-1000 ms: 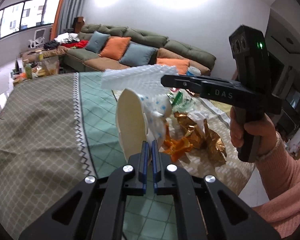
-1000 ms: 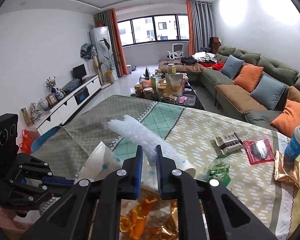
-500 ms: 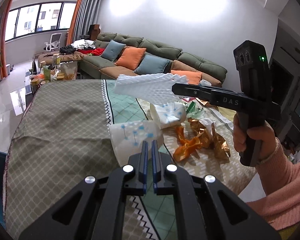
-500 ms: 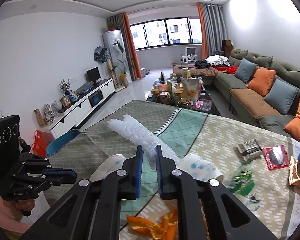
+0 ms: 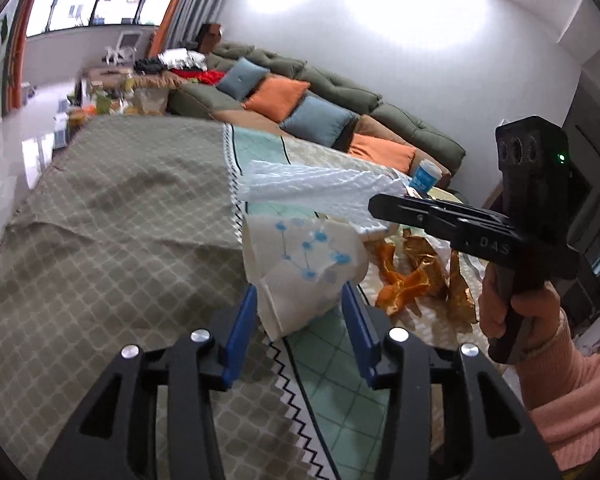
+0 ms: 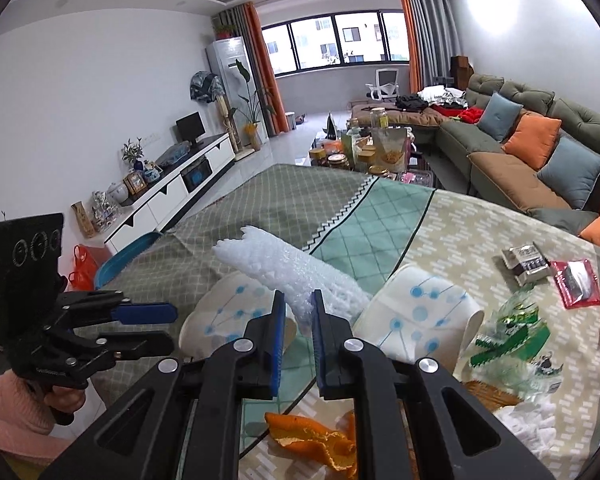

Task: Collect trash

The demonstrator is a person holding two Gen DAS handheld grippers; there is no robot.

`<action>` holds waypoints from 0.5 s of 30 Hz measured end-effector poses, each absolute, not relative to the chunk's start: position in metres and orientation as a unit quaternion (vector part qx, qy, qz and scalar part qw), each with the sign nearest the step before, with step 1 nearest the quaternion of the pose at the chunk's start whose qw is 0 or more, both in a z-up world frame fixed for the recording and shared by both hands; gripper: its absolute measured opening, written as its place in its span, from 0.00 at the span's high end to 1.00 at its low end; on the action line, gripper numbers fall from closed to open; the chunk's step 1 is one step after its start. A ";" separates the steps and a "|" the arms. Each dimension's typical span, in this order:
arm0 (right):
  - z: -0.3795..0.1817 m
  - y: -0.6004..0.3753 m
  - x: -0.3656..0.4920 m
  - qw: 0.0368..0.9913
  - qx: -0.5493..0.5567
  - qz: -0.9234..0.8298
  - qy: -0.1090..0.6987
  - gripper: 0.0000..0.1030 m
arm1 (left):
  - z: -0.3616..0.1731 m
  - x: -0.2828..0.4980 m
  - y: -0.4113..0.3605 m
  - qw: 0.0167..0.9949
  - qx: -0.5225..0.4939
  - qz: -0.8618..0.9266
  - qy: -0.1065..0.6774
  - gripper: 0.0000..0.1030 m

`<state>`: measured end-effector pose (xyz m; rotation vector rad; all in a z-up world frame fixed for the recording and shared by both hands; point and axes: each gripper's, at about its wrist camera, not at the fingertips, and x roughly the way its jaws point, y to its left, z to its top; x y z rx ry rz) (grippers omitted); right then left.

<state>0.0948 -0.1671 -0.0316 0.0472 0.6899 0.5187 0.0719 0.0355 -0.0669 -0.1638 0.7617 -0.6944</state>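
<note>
My left gripper [image 5: 299,308] is open, its blue pads on either side of a crushed white paper cup with blue dots [image 5: 304,260] lying on the table. That cup shows in the right wrist view [image 6: 228,312] beside the left gripper [image 6: 160,324]. My right gripper [image 6: 299,312] is shut on a roll of white bubble wrap [image 6: 276,268] and holds it above the cups; the wrap shows in the left wrist view [image 5: 312,188]. A second dotted paper cup [image 6: 424,316] lies to the right.
Orange peel [image 6: 316,436] [image 5: 404,284], gold foil wrappers [image 5: 456,276], a green wrapper [image 6: 508,332], a red packet [image 6: 576,284] and a grey pack [image 6: 528,264] lie on the patterned tablecloth [image 5: 112,248]. A sofa [image 6: 540,148] stands behind.
My left gripper has opened and let go of the paper cup, which now lies on the table between its fingers. The right gripper keeps the bubble wrap above.
</note>
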 end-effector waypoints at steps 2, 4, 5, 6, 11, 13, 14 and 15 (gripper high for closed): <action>-0.035 -0.164 0.094 0.906 0.023 0.253 0.338 0.87 | -0.074 0.080 0.032 0.856 -0.090 -0.338 0.381 0.57; -0.036 -0.161 0.094 0.905 0.022 0.255 0.340 0.87 | -0.077 0.084 0.030 0.849 -0.100 -0.350 0.383 0.58; -0.036 -0.161 0.094 0.904 0.021 0.255 0.341 0.87 | -0.078 0.085 0.029 0.846 -0.106 -0.354 0.384 0.64; -0.036 -0.160 0.094 0.904 0.021 0.255 0.342 0.87 | -0.078 0.085 0.029 0.845 -0.108 -0.355 0.384 0.73; -0.035 -0.157 0.094 0.905 0.025 0.258 0.337 0.87 | -0.075 0.081 0.028 0.848 -0.109 -0.360 0.374 0.93; -0.033 -0.154 0.094 0.904 0.028 0.263 0.335 0.87 | -0.069 0.073 0.032 0.854 -0.104 -0.359 0.361 0.94; -0.032 -0.152 0.094 0.904 0.030 0.268 0.333 0.87 | -0.066 0.070 0.034 0.859 -0.100 -0.355 0.355 0.94; -0.030 -0.149 0.095 0.902 0.032 0.274 0.332 0.87 | -0.063 0.067 0.037 0.862 -0.098 -0.352 0.351 0.94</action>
